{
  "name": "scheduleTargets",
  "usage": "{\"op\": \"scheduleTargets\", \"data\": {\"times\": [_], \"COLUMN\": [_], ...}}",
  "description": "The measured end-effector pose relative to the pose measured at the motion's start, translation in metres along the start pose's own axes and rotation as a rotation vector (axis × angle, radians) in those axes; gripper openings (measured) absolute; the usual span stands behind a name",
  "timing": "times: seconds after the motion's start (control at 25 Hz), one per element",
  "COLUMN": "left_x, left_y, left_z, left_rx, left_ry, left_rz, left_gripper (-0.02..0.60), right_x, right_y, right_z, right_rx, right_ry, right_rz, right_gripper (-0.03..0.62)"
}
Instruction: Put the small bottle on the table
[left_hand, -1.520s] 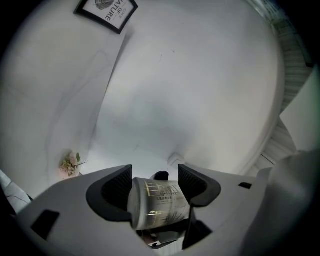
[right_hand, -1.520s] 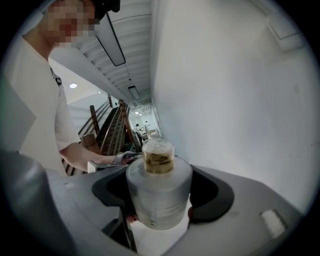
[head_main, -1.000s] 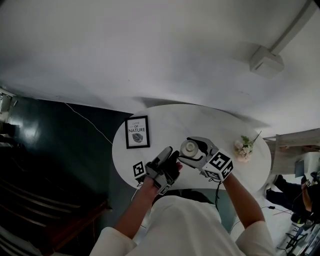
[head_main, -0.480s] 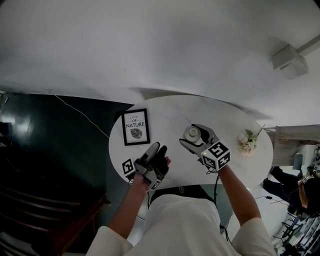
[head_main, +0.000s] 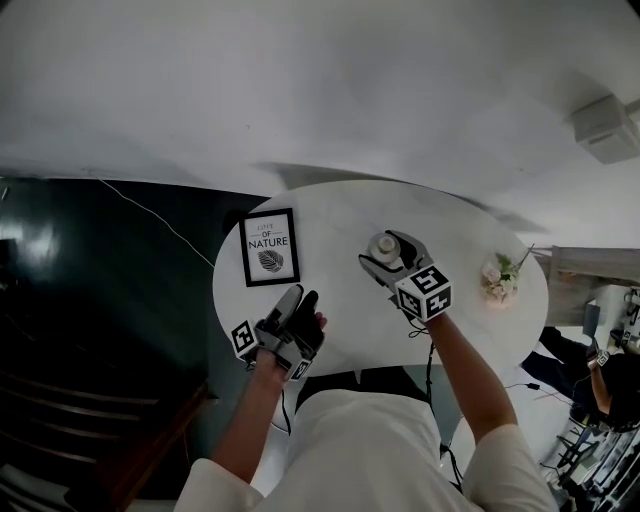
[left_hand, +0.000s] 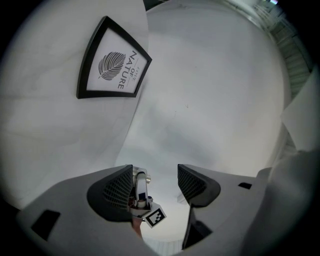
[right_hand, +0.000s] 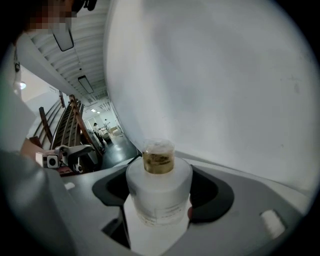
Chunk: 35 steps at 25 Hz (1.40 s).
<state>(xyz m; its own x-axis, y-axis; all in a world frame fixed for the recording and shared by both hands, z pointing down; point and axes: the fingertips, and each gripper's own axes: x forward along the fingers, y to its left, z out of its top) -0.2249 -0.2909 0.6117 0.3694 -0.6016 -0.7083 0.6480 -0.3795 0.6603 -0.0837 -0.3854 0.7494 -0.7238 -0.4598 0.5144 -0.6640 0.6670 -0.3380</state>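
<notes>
My right tongs (head_main: 388, 254) grip the small bottle (right_hand: 159, 195), bare bench (head_main: 330, 225) ahead of them; my left tongs (left_hand: 156, 181), jaws apart and empty, hover at the bench's near edge.

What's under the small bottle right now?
The white round table lies below the small bottle, which the right gripper clamps between its jaws. Its base is hidden by the gripper, so contact with the table cannot be seen.

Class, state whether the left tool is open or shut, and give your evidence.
Open. The left tool shows its jaws well apart in the left gripper view, clamping nothing.
</notes>
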Motion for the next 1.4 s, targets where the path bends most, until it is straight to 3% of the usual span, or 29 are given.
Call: {"op": "scheduleTargets", "data": {"times": [0.36, 0.68, 1.4], "left_x": [-0.017, -0.024, -0.029], "left_y": [0.005, 0.027, 0.055], "left_z": [0.017, 0.026, 0.031], "left_rx": [0.061, 0.069, 0.062], "left_ry": [-0.063, -0.110, -0.142], "left_rz": [0.015, 0.030, 0.041], "left_gripper": [0.265, 0.265, 0.265], "right_x": [0.045, 0.076, 0.103], "right_y": [-0.037, -0.065, -0.085], "right_z": [-0.039, -0.062, -0.074], "right_rx": [0.019, 0.022, 0.011], "right_ry": [0.065, 0.089, 0.078], "right_rz": [-0.043, -0.057, -0.071], "right_gripper": [0.347, 0.347, 0.347]}}
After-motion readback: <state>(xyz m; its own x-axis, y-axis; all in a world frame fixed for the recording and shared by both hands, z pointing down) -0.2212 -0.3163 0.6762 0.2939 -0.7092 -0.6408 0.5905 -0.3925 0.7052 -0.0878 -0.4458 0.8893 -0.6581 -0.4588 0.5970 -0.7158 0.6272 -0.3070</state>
